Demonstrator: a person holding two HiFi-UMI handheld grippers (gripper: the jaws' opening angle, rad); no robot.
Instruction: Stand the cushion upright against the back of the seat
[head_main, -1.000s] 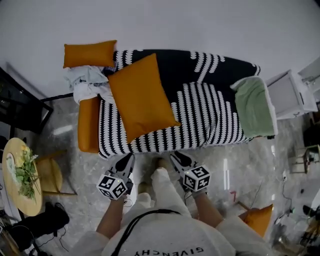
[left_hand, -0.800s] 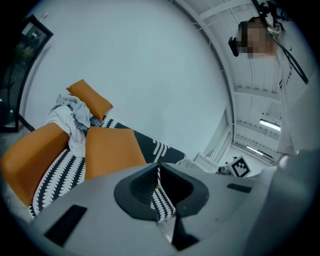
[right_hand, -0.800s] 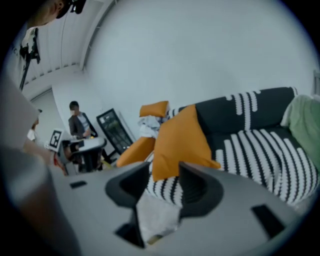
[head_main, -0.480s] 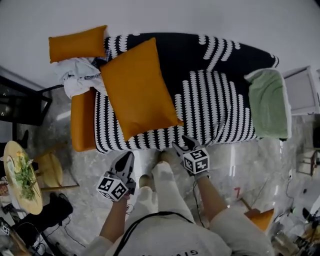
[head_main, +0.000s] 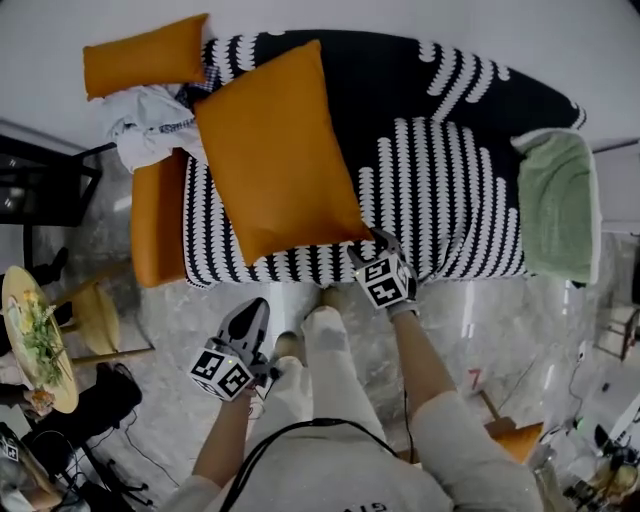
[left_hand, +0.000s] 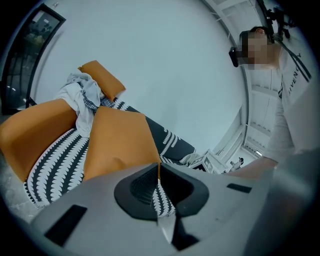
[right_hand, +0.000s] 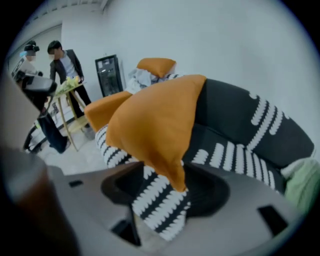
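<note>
The orange cushion (head_main: 275, 150) lies on its broad face on the left part of the sofa (head_main: 450, 190), not standing up. Its long axis runs from the sofa's back to the sofa's front edge, slanted a little, so that one near corner points toward the front edge. At that corner is the right hand-held gripper (head_main: 370, 245), at the sofa's front edge. Its jaws stand wide apart and have just been opening, and the right gripper view shows the tip of the corner hanging between them with neither pad pressing on it. The left hand-held gripper (head_main: 252, 312) is over the floor in front of the sofa, well apart from the cushion, its jaws together with nothing between them. Its view looks along the seat at the cushion's near end.
</note>
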